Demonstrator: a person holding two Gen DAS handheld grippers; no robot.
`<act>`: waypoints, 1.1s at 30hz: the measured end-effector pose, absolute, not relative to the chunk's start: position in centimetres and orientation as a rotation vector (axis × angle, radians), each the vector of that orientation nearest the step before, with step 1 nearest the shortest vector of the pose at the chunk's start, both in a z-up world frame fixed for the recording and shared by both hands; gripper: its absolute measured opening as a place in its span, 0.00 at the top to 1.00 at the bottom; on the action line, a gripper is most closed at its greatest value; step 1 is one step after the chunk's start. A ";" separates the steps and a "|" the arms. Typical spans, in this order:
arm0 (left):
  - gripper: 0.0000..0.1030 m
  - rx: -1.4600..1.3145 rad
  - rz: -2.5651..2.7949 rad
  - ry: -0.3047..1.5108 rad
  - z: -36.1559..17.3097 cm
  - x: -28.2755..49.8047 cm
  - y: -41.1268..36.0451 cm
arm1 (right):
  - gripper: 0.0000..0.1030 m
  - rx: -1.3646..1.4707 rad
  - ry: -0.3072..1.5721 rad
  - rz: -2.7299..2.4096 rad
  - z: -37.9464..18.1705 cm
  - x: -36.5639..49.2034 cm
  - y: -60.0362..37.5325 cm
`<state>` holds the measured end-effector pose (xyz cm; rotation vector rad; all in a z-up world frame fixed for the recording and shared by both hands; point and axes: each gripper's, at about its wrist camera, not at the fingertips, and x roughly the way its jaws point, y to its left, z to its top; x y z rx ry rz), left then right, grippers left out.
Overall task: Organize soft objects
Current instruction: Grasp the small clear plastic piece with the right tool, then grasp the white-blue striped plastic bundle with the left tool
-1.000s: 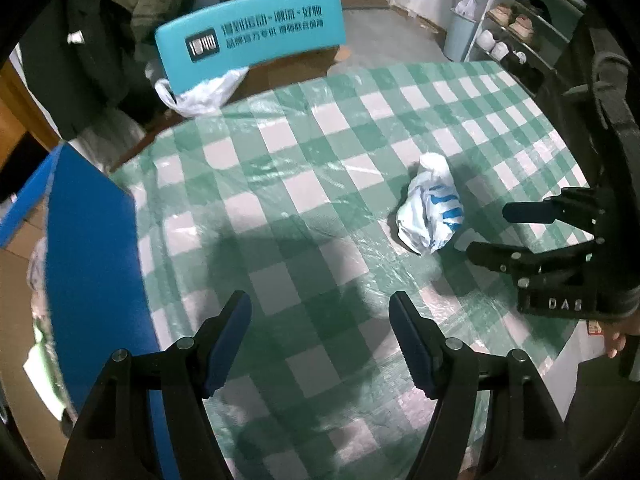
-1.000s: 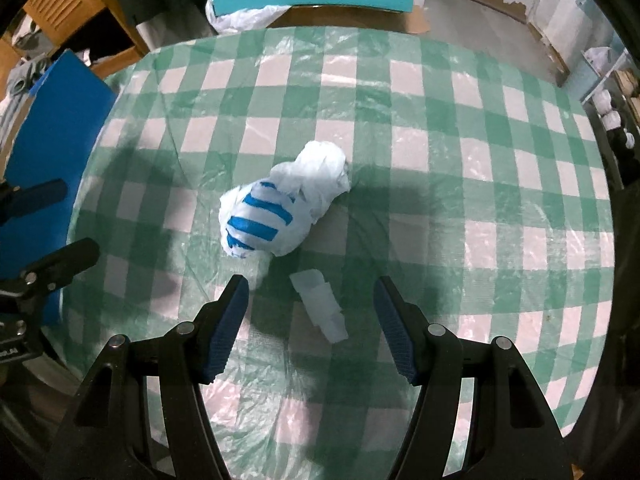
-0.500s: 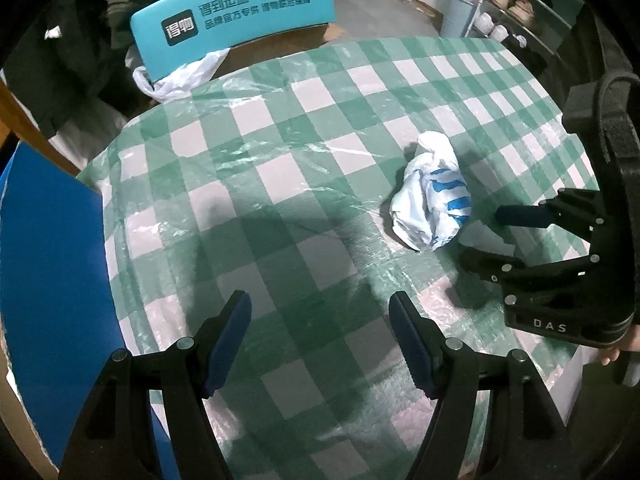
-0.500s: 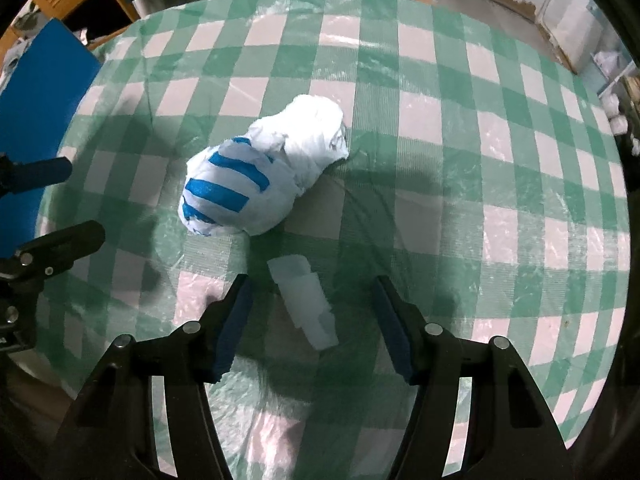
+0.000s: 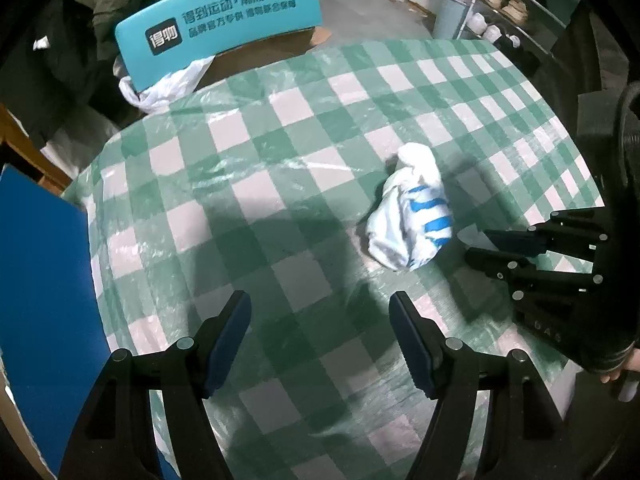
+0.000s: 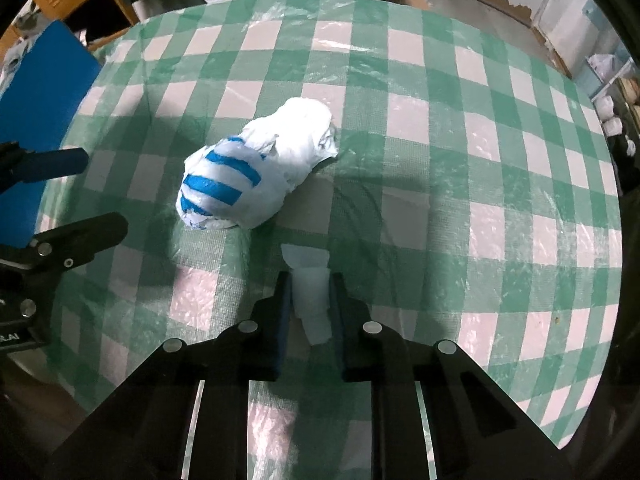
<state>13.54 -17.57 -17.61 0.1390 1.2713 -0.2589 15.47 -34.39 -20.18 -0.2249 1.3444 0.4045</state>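
Your right gripper (image 6: pixel 310 300) has its jaws pinched tight on the small white folded piece (image 6: pixel 311 300), which sits squarely between the blue pads with one end poking out past the fingertips onto the checked tablecloth (image 6: pixel 460 160). That piece is pale, flat and creased, a narrow strip, and its long axis runs along your fingers, pointing away from you with a slight lean to the left at the far end. Just beyond it and a little left lies the white bundle with blue stripes (image 6: pixel 256 172), clear of your jaws, not touching the strip. It looks crumpled and soft, fat at the striped end, narrower at the plain white end. Its long axis runs diagonally: striped end near and left, white end far and right. Your left gripper (image 5: pixel 320 336) hangs over bare cloth with its jaws wide and nothing between them; the bundle (image 5: pixel 412 220) lies ahead and to its right, well outside the pads.
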 end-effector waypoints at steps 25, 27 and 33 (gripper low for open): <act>0.26 0.145 -0.374 1.247 -17.7 16.4 -23.2 | 0.85 -0.060 1.271 0.328 -15.2 19.0 -38.3; 0.26 0.142 -0.377 1.259 -18.0 16.7 -23.7 | 0.84 -0.058 1.265 0.324 -15.0 19.1 -38.3; 0.26 0.155 -0.349 1.285 -19.3 17.4 -24.3 | 0.84 -0.049 1.264 0.312 -15.1 19.3 -38.7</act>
